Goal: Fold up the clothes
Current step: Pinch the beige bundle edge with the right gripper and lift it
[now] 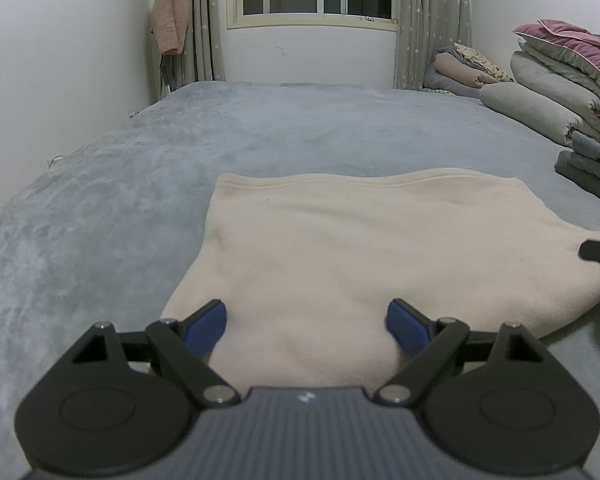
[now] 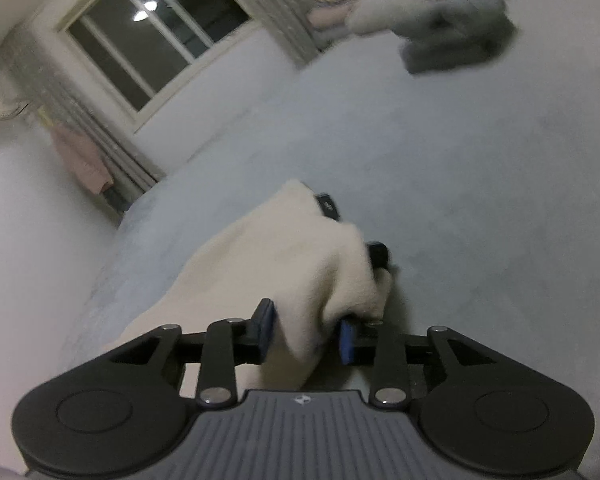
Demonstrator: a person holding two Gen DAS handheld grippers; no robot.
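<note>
Cream fleece garment [image 1: 360, 248]: soft, plain, hemmed far edge, spread mostly flat on grey bed cover [image 1: 140, 184]. Left gripper [image 1: 306, 320]: spread wide over near edge. Right gripper [image 2: 306, 336]: parted, bunched corner draped between the pads.

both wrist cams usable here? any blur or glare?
Left wrist: sharp; cream garment and grey bedspread clear, fisheye bends the walls, left gripper slightly soft up close. Right wrist: tilted, motion-blurred; folded pile smeared, lamp reflection in the window, right gripper readable.
</note>
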